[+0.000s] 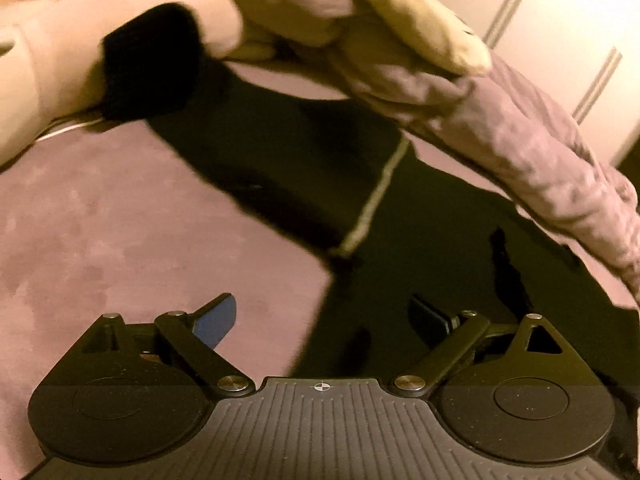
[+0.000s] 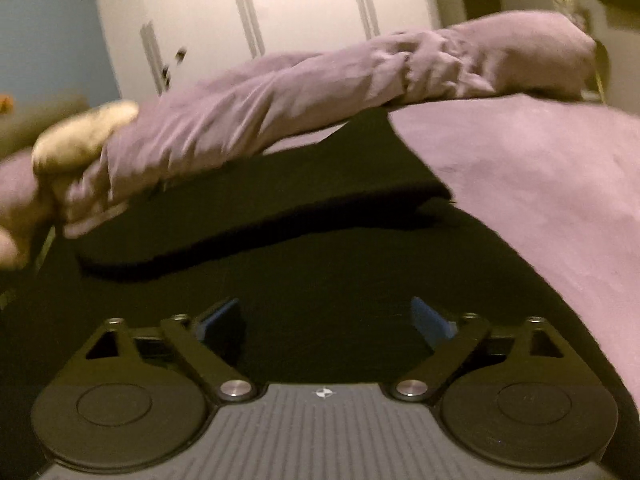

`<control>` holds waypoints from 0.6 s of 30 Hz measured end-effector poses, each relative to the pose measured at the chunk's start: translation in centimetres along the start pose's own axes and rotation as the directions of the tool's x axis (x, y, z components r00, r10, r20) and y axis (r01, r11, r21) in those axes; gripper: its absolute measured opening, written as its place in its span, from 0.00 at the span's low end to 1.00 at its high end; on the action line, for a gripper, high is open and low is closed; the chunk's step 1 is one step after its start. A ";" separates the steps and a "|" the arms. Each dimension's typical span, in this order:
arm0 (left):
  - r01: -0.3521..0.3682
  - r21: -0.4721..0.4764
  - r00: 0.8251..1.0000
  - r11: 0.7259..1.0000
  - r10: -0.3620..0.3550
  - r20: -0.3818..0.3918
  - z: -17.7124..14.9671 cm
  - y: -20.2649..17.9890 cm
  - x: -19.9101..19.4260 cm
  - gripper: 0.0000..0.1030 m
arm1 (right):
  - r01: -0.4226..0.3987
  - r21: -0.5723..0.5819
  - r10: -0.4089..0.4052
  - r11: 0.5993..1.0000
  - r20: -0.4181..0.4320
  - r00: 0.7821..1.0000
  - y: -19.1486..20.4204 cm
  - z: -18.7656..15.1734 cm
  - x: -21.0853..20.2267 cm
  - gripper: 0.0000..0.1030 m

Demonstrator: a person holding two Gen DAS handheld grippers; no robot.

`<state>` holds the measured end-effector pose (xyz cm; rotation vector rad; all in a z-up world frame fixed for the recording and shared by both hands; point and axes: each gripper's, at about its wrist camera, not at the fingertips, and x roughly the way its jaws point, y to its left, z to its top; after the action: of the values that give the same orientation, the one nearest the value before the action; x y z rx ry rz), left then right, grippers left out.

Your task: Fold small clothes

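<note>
A black garment (image 1: 400,216) with a thin pale stripe (image 1: 376,200) lies spread on the mauve bed sheet (image 1: 120,240). My left gripper (image 1: 324,316) is open and empty just over its near edge, left finger over the sheet, right finger over the cloth. In the right wrist view the same black garment (image 2: 320,248) fills the middle, with one part folded over as a raised layer (image 2: 260,208). My right gripper (image 2: 326,318) is open and empty, low over the cloth.
A bunched mauve duvet (image 1: 540,160) runs along the far side of the garment, also in the right wrist view (image 2: 320,92). A pink plush toy (image 1: 100,40) and a beige cushion (image 1: 416,16) lie behind. White wardrobe doors (image 2: 280,8) stand beyond the bed.
</note>
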<state>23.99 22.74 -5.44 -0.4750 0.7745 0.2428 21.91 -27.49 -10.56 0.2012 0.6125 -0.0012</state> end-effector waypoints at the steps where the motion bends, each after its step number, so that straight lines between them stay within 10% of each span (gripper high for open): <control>1: -0.003 -0.005 1.000 1.000 0.003 0.006 0.4 0.7 0.0 0.94 | 0.014 -0.018 -0.014 1.000 -0.005 1.000 0.3 0.0 0.1 0.96; 9: 0.008 -0.137 0.987 0.991 0.014 0.160 9.5 6.0 1.2 0.94 | 0.011 -0.019 -0.011 1.000 0.013 1.000 0.1 -0.6 0.2 0.96; 13: 0.100 -0.351 0.983 0.931 -0.037 0.182 14.5 9.2 2.3 0.94 | 0.004 -0.016 -0.004 1.000 0.023 1.000 0.0 -0.7 0.3 0.96; 18: -0.052 -0.393 0.984 0.918 0.113 0.134 18.2 10.2 4.5 0.88 | -0.011 -0.003 0.011 1.000 0.033 0.999 -0.3 -0.8 0.3 0.96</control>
<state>34.35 40.72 -0.70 -0.7907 0.5936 0.5130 21.69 -27.62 -11.47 0.2019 0.5780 0.0071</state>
